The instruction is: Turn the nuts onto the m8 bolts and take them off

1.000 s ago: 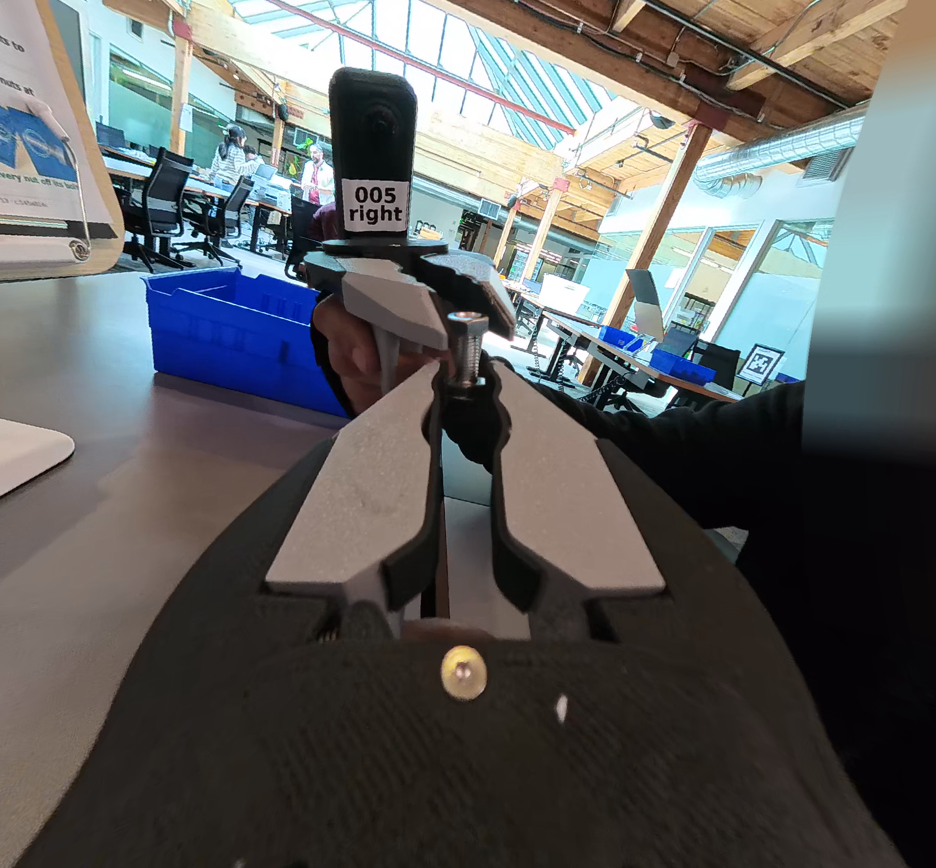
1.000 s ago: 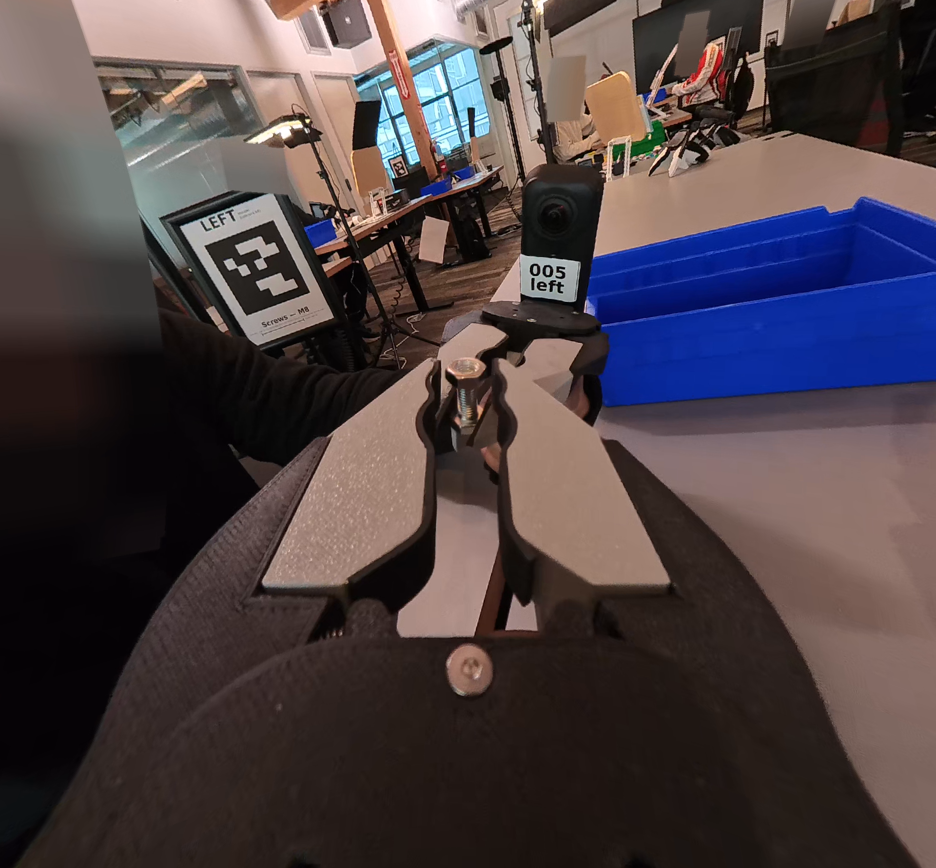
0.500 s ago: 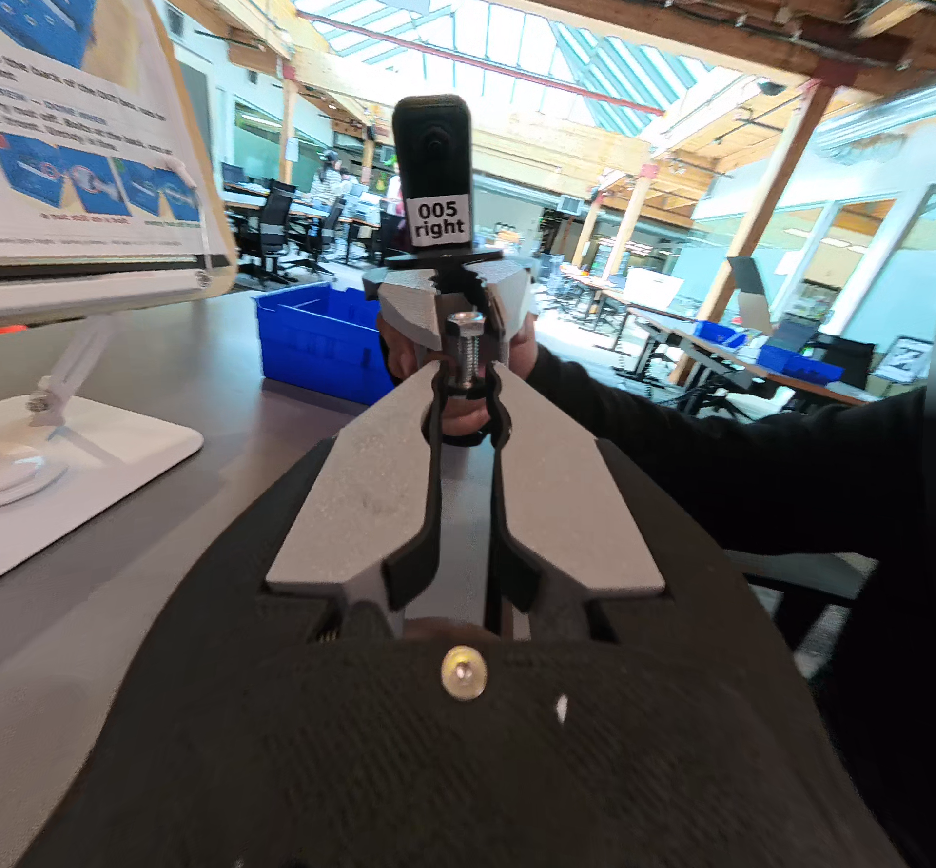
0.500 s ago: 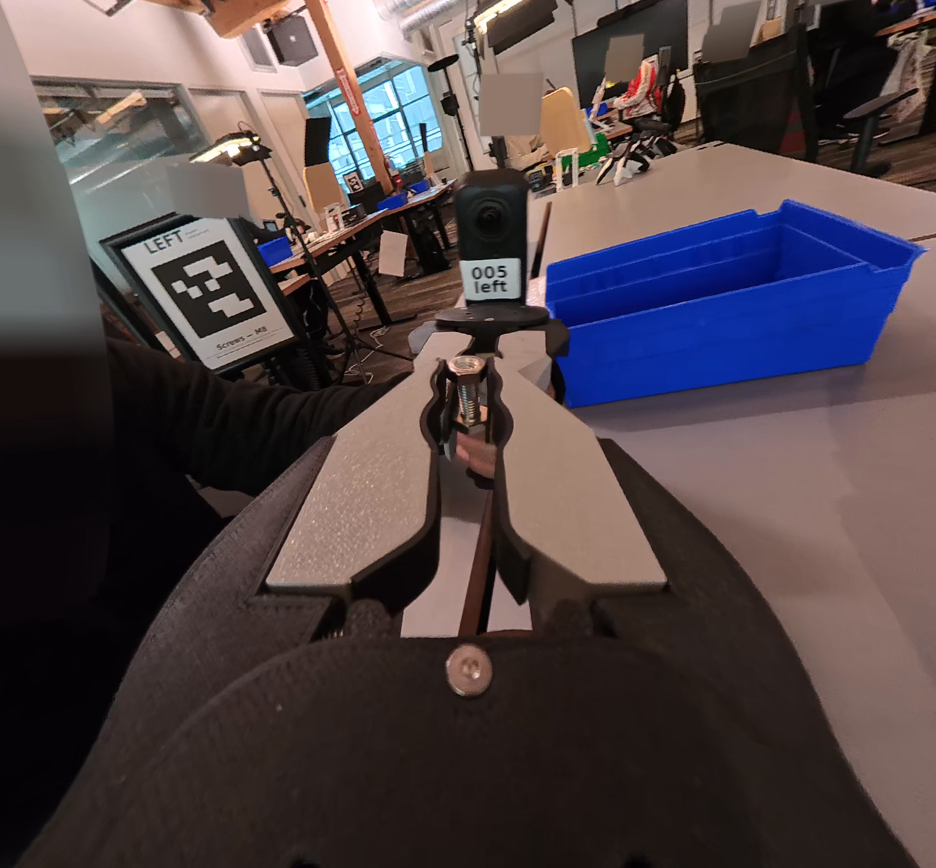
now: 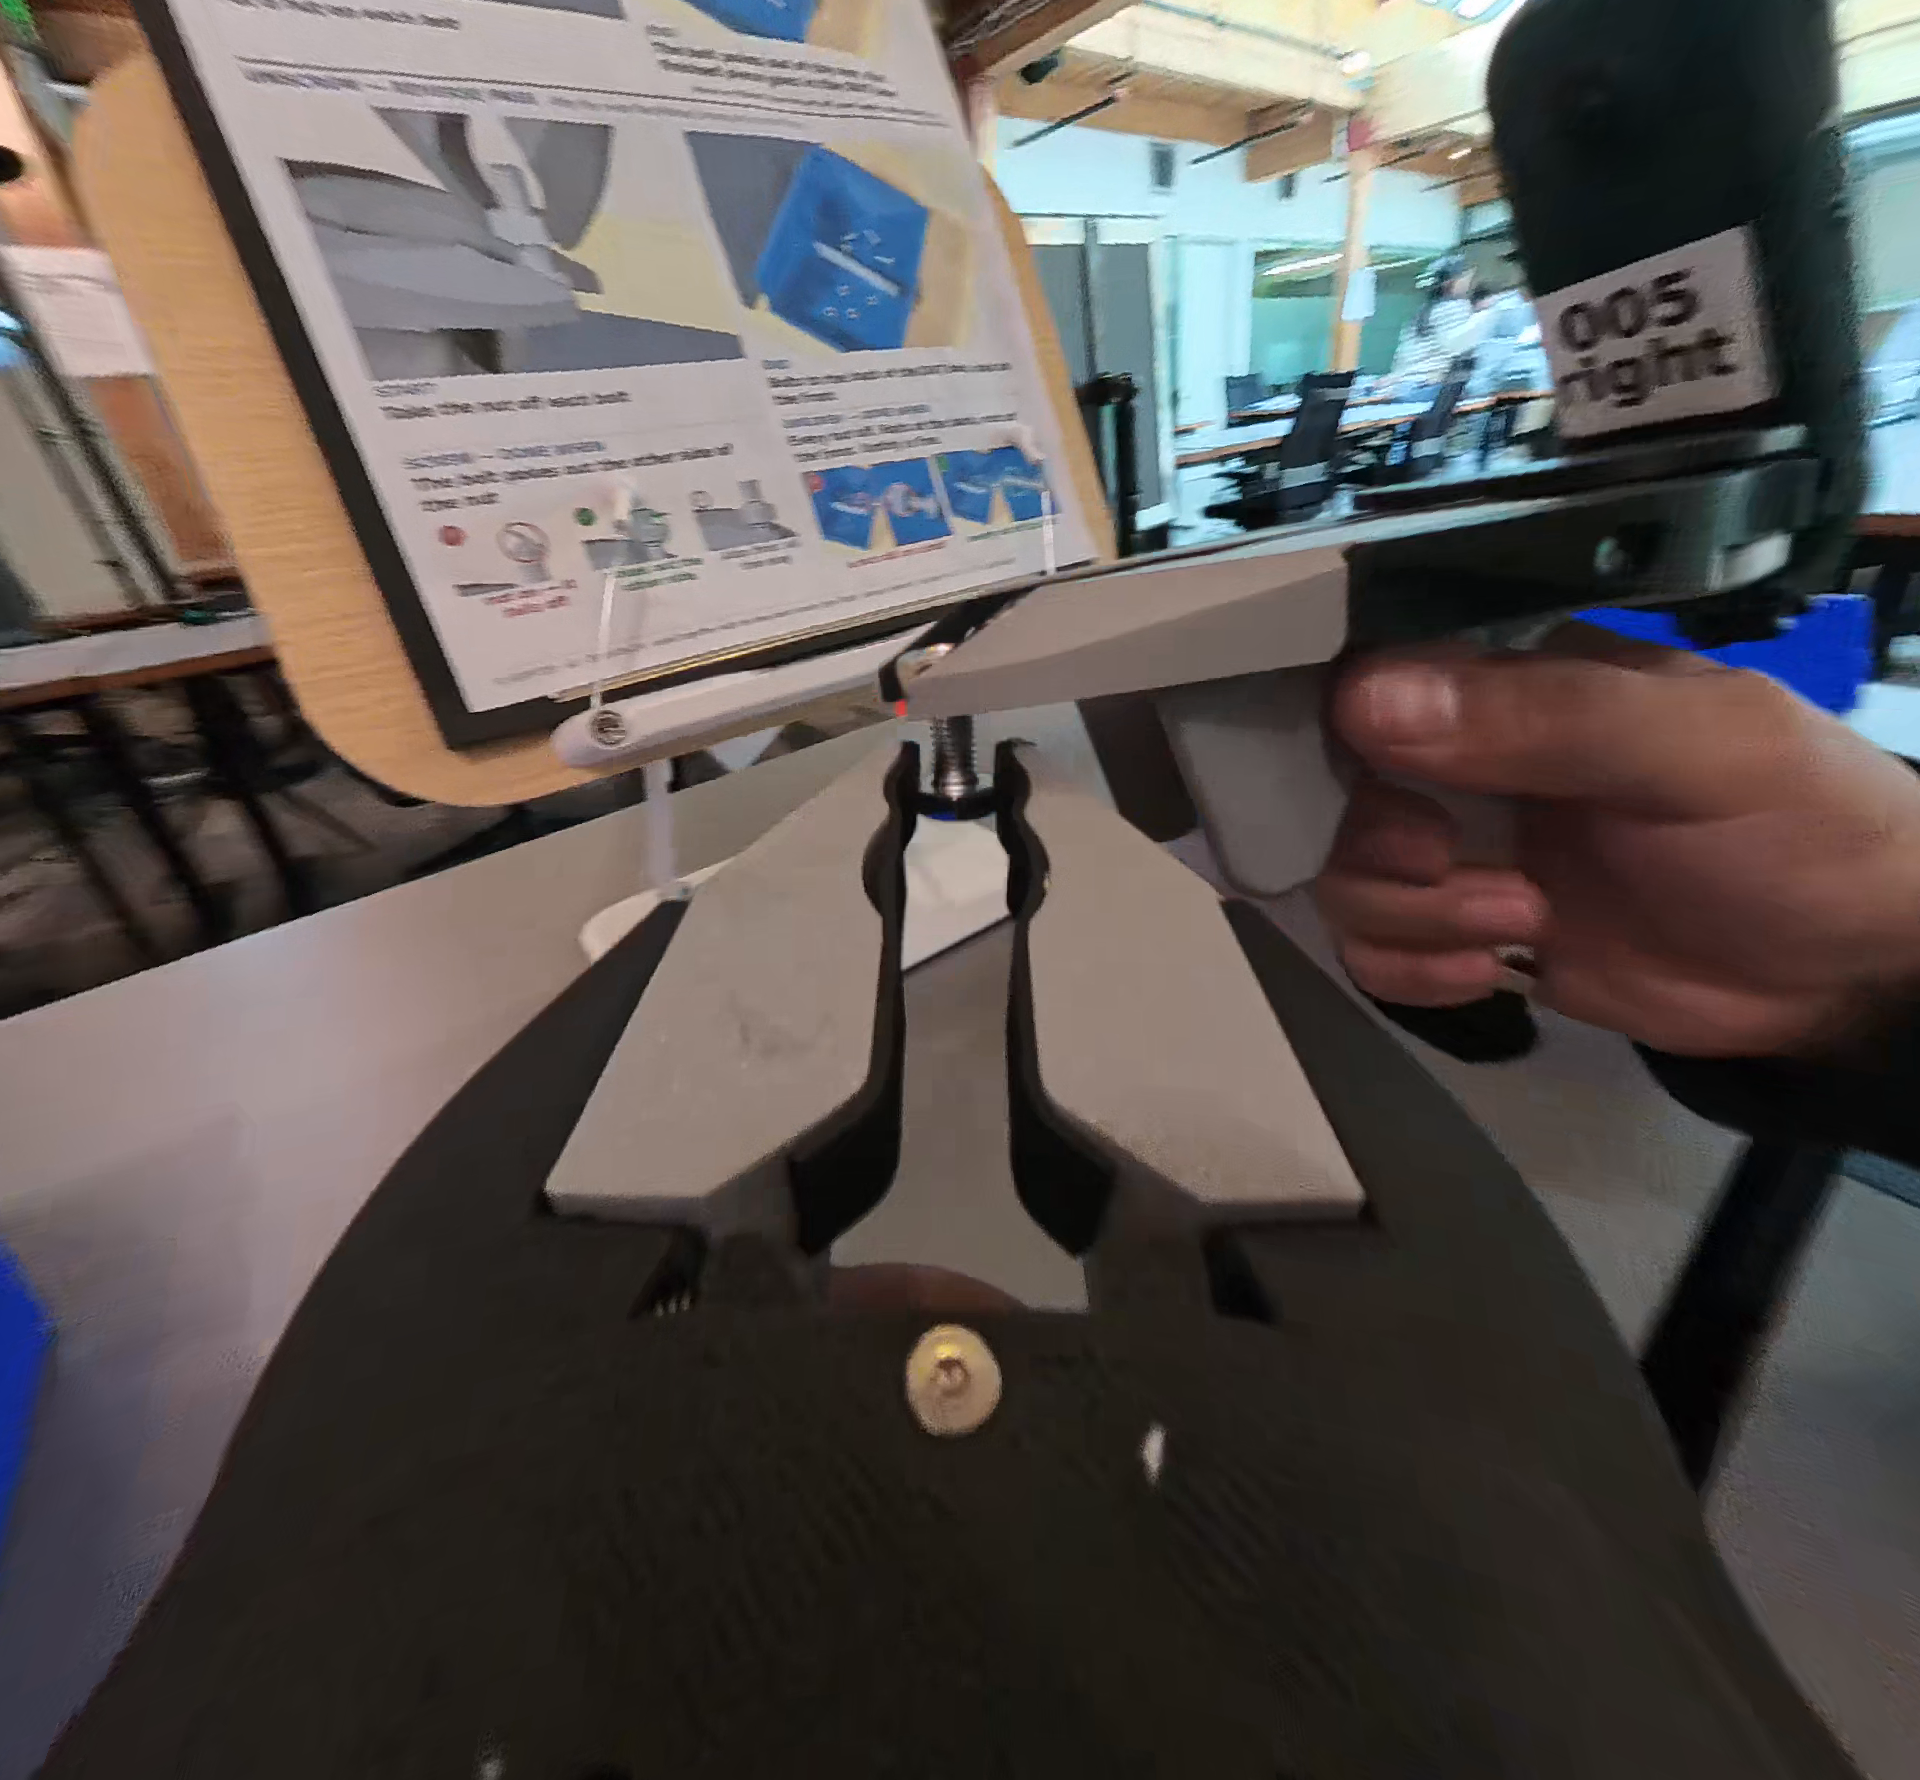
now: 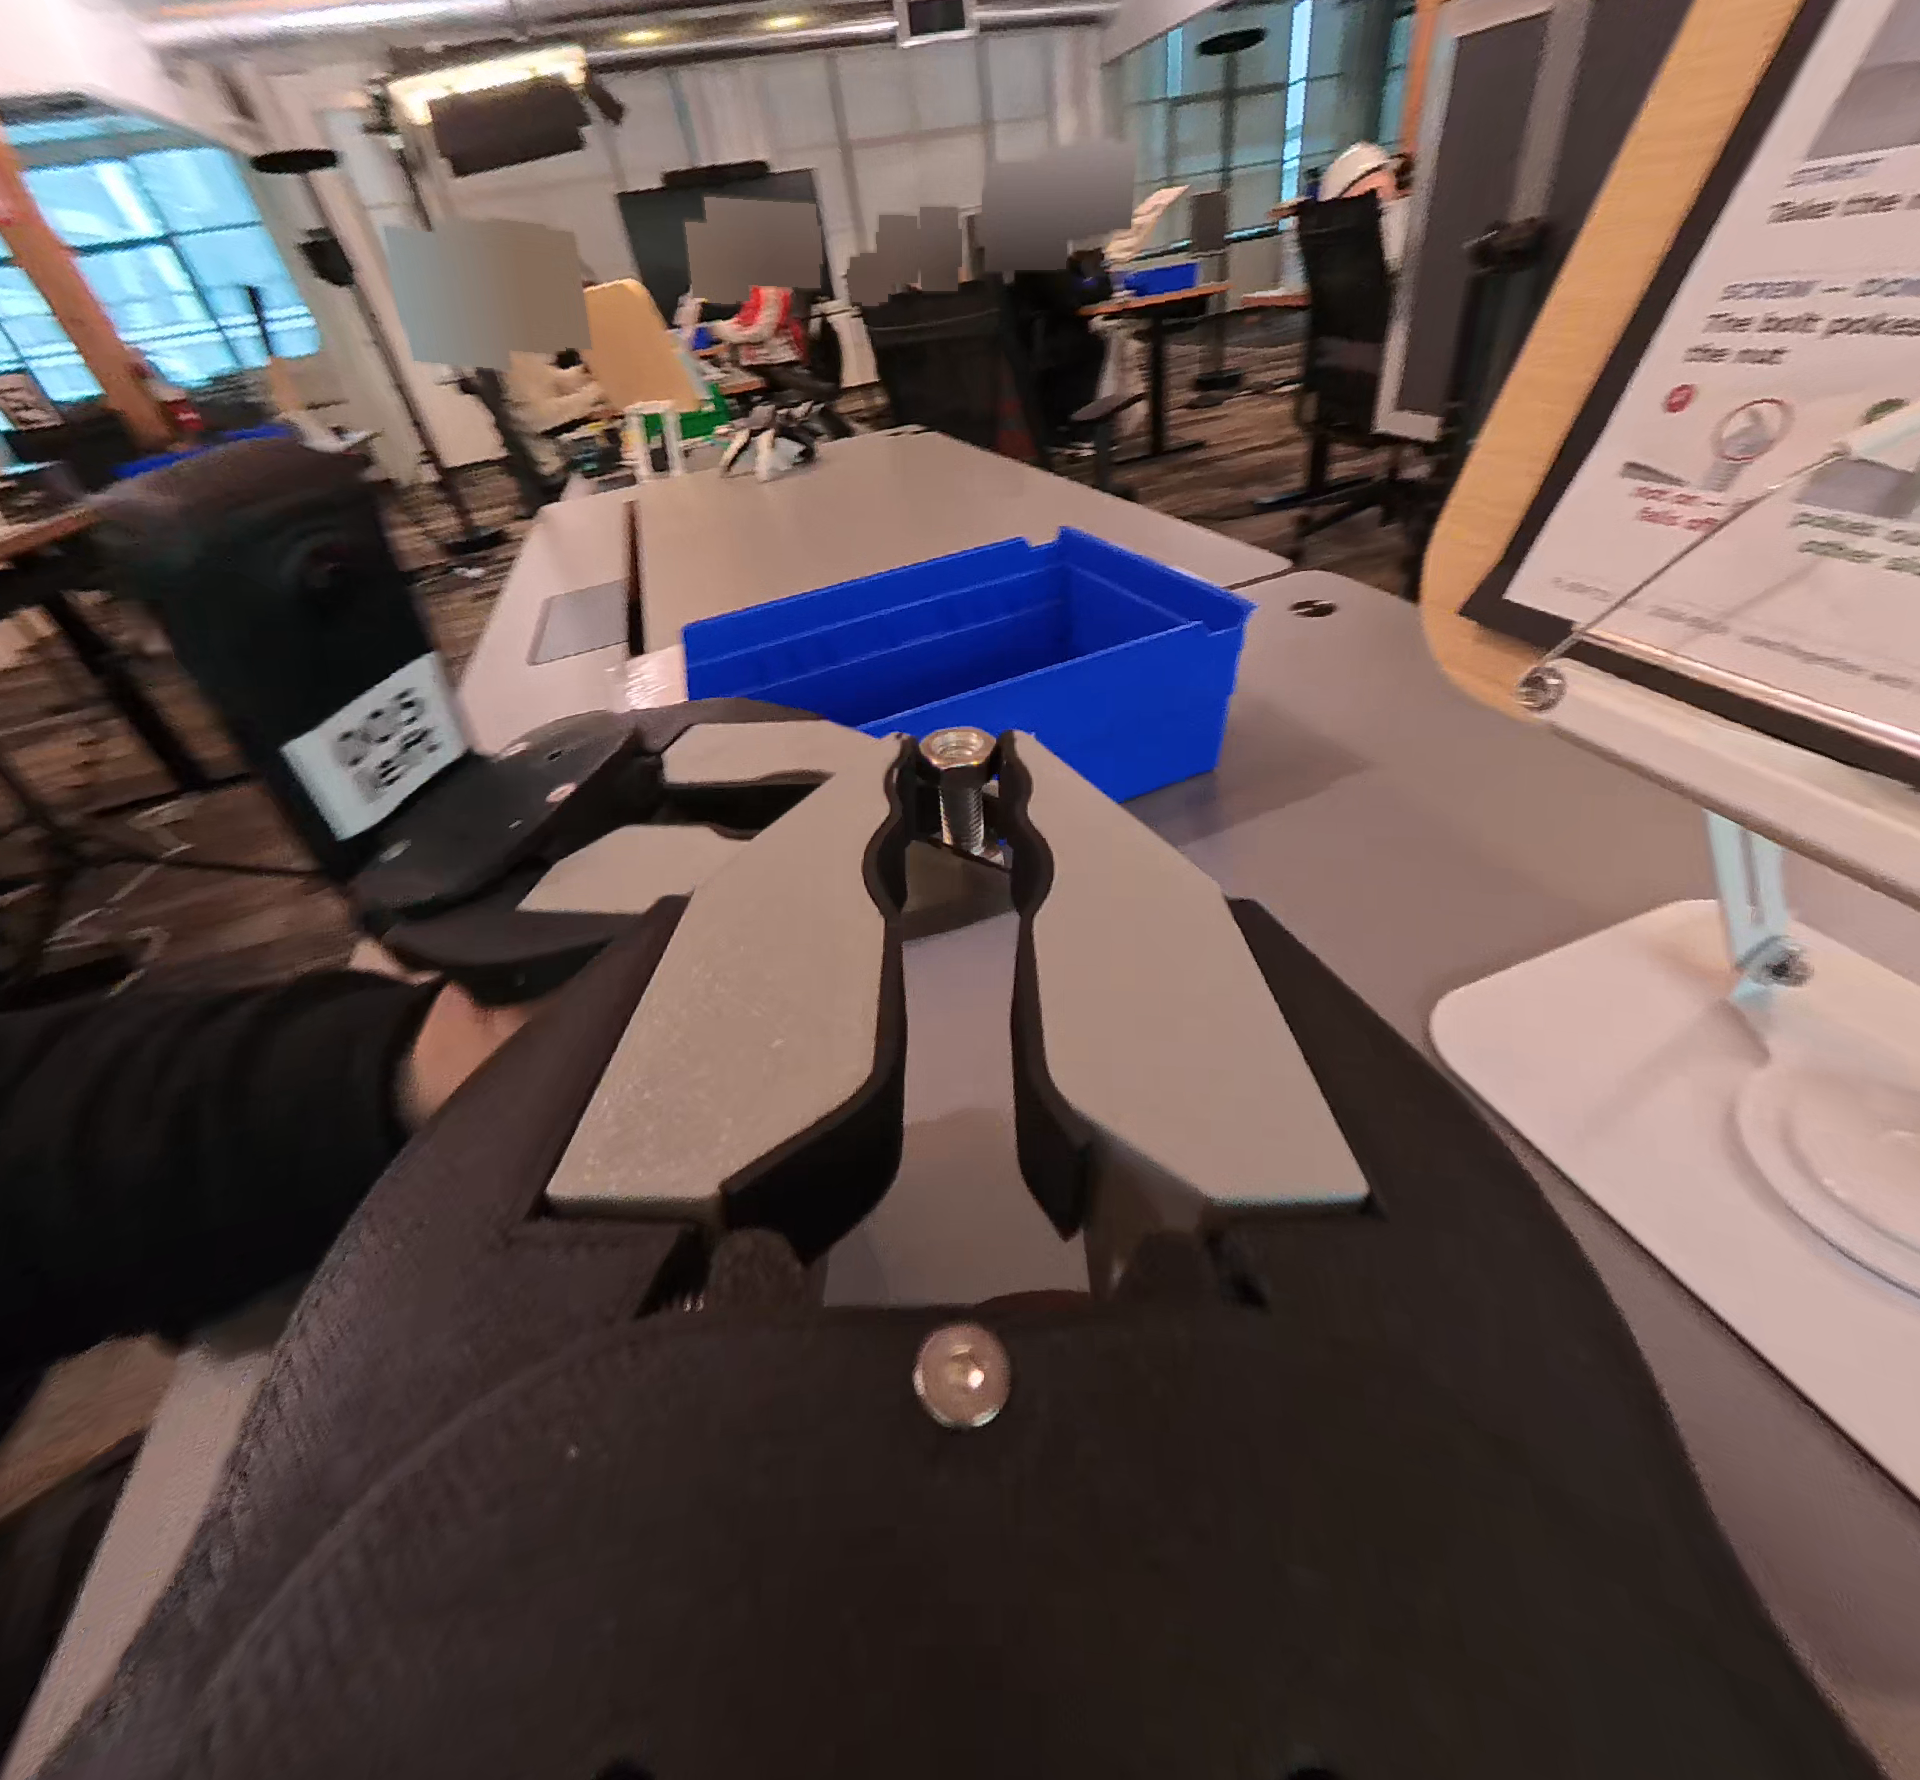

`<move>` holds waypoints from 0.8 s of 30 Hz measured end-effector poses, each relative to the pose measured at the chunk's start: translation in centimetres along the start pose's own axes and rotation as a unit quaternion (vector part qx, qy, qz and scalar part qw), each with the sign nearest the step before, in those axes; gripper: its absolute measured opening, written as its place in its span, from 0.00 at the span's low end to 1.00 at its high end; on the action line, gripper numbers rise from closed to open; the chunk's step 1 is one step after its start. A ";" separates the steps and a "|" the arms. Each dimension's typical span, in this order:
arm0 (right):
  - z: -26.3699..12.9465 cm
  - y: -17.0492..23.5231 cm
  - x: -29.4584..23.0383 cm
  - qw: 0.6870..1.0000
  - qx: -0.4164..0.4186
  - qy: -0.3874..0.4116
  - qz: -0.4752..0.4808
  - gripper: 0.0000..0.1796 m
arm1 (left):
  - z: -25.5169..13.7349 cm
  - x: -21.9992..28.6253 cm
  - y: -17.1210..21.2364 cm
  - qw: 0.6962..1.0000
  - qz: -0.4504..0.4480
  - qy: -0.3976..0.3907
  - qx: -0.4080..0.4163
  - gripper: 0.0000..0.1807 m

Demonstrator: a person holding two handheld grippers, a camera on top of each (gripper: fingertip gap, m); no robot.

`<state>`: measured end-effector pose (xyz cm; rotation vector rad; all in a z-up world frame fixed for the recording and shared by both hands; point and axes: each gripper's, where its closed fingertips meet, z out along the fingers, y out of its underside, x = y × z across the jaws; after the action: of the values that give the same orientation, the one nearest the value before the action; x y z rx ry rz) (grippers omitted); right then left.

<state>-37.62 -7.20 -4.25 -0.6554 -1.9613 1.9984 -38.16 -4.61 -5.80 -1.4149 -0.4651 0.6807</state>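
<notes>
Jaws of the left gripper (image 5: pixel 954 785) pinch the lower end of one bolt (image 5: pixel 948 766); jaws of the right gripper (image 6: pixel 956 795) clamp one nut (image 6: pixel 957 749) threaded at its top. One blue bin (image 6: pixel 1039 650) sits beyond on the tabletop (image 6: pixel 1403 826); whatever it holds is hidden.

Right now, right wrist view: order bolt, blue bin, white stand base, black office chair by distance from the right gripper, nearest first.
1. bolt: between the right gripper fingertips, nut end up.
2. blue bin: just beyond the tips, slightly right.
3. white stand base: on the table, right; close to the bin's rank.
4. black office chair: far back, right.
</notes>
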 end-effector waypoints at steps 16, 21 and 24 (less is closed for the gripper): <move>0.6 0.1 0.5 0.992 0.040 0.107 -0.047 0.07 | -0.2 -1.1 0.5 0.995 0.041 -0.088 -0.017 0.07; 0.0 -0.9 0.4 0.994 0.043 0.087 -0.056 0.13 | -0.2 -0.8 0.4 0.998 0.019 -0.059 -0.016 0.07; -0.5 -2.0 0.3 0.995 0.048 0.064 -0.052 0.19 | -0.2 0.0 0.0 1.000 0.013 -0.027 -0.007 0.07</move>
<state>-37.87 -6.49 -2.33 -0.6286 -1.7772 1.9253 -38.03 -4.69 -5.82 -1.4199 -0.4956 0.7407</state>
